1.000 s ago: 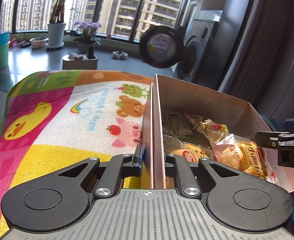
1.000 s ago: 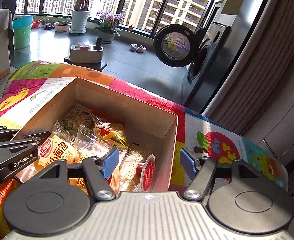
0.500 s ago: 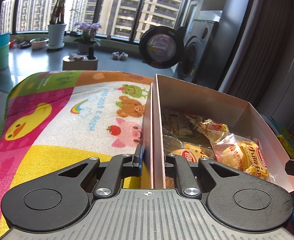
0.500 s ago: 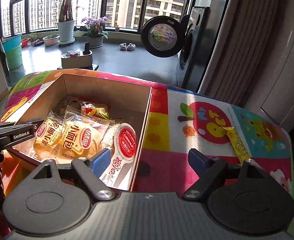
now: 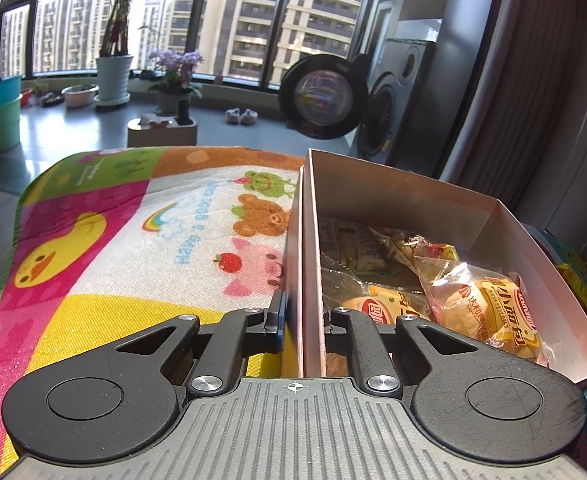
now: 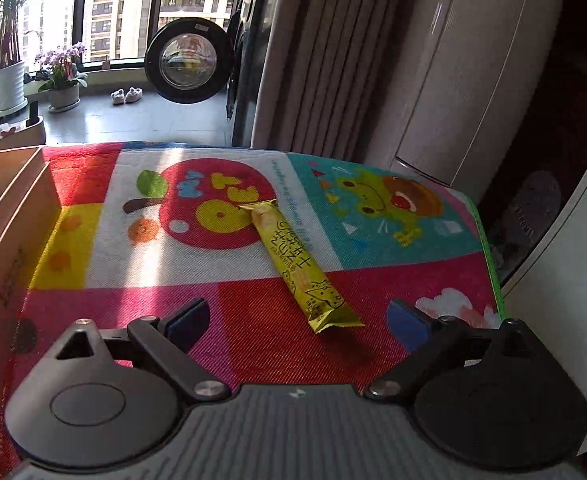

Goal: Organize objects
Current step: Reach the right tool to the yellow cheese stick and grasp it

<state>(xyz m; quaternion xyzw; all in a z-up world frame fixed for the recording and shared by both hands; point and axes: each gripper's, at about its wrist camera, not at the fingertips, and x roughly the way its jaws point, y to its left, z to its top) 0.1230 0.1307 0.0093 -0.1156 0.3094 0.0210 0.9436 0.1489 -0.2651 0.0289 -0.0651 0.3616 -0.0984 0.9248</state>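
A cardboard box (image 5: 413, 196) full of wrapped snack packets (image 5: 481, 312) stands on the colourful cartoon mat (image 5: 133, 240). My left gripper (image 5: 303, 320) is shut on the box's left wall, one finger outside and one inside. In the right wrist view a long yellow snack stick (image 6: 297, 268) lies on the mat (image 6: 393, 292), slanting away to the left. My right gripper (image 6: 297, 320) is open just short of the stick's near end, touching nothing. The box's right wall (image 6: 9, 216) shows at the left edge of that view.
The mat's green edge (image 6: 491, 256) runs close on the right, with a curtain (image 6: 325, 60) and a white cabinet (image 6: 473, 72) beyond. A washing machine with an open round door (image 6: 189, 60) stands past the far edge. Plant pots (image 5: 111, 76) sit by the window.
My right gripper has swung right, away from the box, and now faces the yellow snack stick. It has left the left wrist view. The left gripper keeps its hold on the box wall.
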